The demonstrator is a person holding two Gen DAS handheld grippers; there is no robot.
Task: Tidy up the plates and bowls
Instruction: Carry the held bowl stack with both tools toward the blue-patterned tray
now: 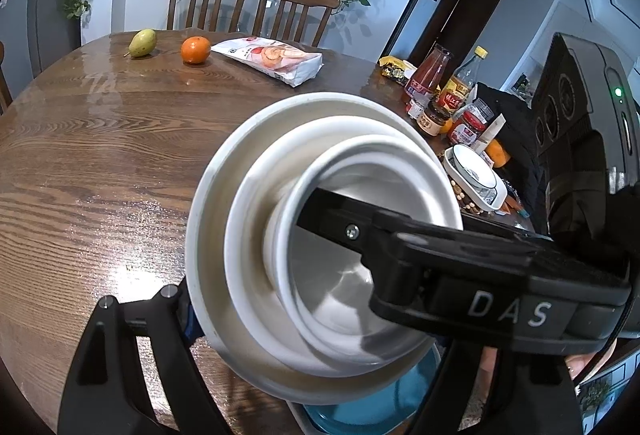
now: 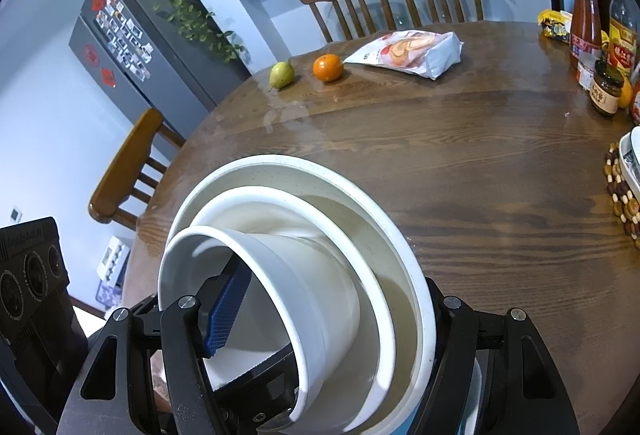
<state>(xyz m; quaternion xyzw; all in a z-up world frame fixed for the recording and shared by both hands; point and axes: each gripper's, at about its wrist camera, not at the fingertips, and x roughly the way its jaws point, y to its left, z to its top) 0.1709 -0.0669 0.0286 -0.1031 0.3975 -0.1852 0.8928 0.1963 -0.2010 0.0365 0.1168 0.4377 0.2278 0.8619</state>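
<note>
holding the nested bowl stack (image 1: pixel 320 255) tilted, your left fingers (image 1: pixel 256 299) and right fingers (image 2: pixel 320 319) clamp its walls; worktop (image 2: pixel 460 163) lies at twelve o'clock.

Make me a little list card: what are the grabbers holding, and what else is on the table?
held: stack of white bowls, nested, tilted
left gripper: shut on the stack, one finger inside, one outside
right gripper: shut on the stack too
under stack: blue dish
table: brown wood, round
fruit: pear, orange, side by side
beside them: snack bag
</note>
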